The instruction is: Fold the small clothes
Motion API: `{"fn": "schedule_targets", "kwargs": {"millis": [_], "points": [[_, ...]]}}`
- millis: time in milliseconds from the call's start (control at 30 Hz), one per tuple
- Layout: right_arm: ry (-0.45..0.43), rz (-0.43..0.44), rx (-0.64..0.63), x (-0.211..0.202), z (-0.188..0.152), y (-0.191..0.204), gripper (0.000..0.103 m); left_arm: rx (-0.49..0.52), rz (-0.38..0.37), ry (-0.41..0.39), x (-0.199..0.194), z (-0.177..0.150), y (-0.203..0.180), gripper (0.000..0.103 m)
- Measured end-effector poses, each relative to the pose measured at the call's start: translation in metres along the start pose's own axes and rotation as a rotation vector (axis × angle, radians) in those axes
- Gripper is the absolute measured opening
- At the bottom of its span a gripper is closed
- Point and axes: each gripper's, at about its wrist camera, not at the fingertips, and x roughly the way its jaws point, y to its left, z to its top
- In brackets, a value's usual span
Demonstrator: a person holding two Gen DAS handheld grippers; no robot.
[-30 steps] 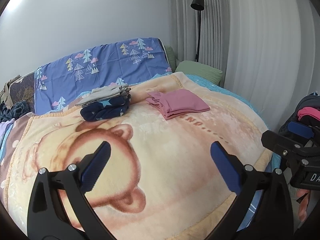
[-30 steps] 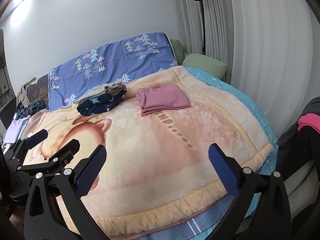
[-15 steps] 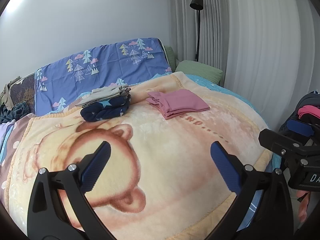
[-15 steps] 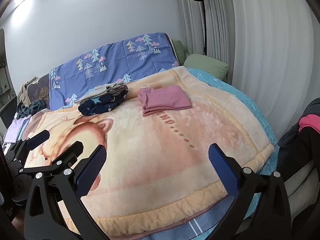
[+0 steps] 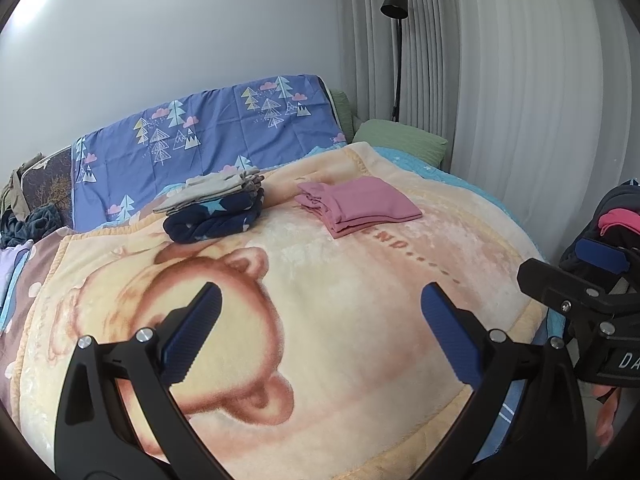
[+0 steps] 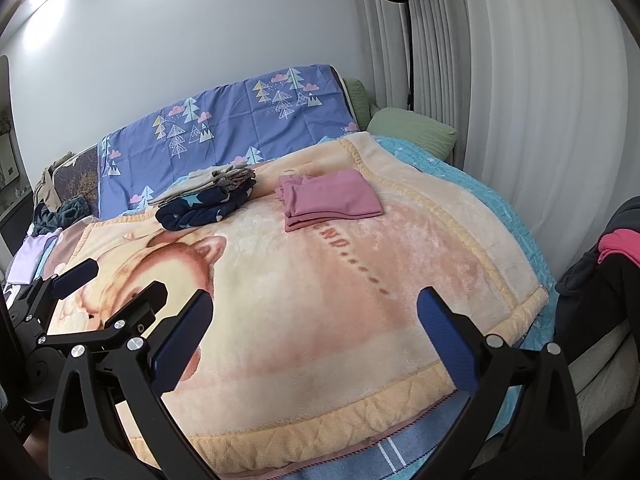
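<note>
With both my left gripper (image 5: 320, 334) and right gripper (image 6: 314, 336) spread wide and empty, I risk toppling the folded pink stack (image 5: 360, 205) and navy stack (image 5: 214, 216) far up the blanket (image 5: 360, 300) if I reach carelessly.

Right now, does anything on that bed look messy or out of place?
Nothing stands out. The pink folded stack and the grey-on-navy stack lie neat and apart on the bear blanket. Both tongs are open and hold nothing.
</note>
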Motion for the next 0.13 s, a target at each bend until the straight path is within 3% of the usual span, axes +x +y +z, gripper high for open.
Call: {"fn": "schedule_targets", "kwargs": {"millis": [133], "points": [[-0.001, -0.002, 0.0, 0.0004, 0.0001, -0.0001, 0.102, 0.002, 0.002, -0.001, -0.0003, -0.0005, 0.0004, 0.101]]}}
